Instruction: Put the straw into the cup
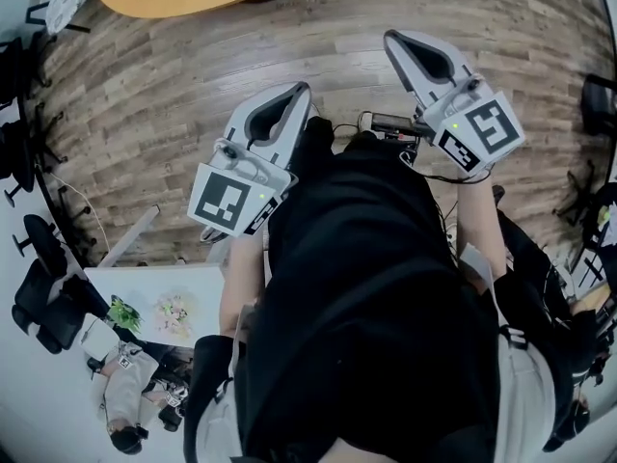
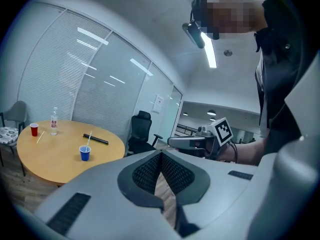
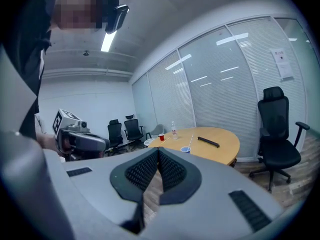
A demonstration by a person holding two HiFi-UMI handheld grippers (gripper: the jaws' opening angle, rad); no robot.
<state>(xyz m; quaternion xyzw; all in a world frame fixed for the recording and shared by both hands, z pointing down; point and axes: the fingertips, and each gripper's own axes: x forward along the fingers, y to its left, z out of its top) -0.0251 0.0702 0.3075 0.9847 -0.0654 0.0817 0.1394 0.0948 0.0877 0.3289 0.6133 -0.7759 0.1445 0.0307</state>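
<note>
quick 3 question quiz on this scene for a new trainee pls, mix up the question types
1. True or false: the jaws of the left gripper stand wide apart.
2. Which cup on the table has a straw standing in it?
A. the red cup
B. the blue cup
C. neither
3. How many cups are on the table?

Key
1. False. The jaws are together with nothing between them.
2. B
3. Two
</note>
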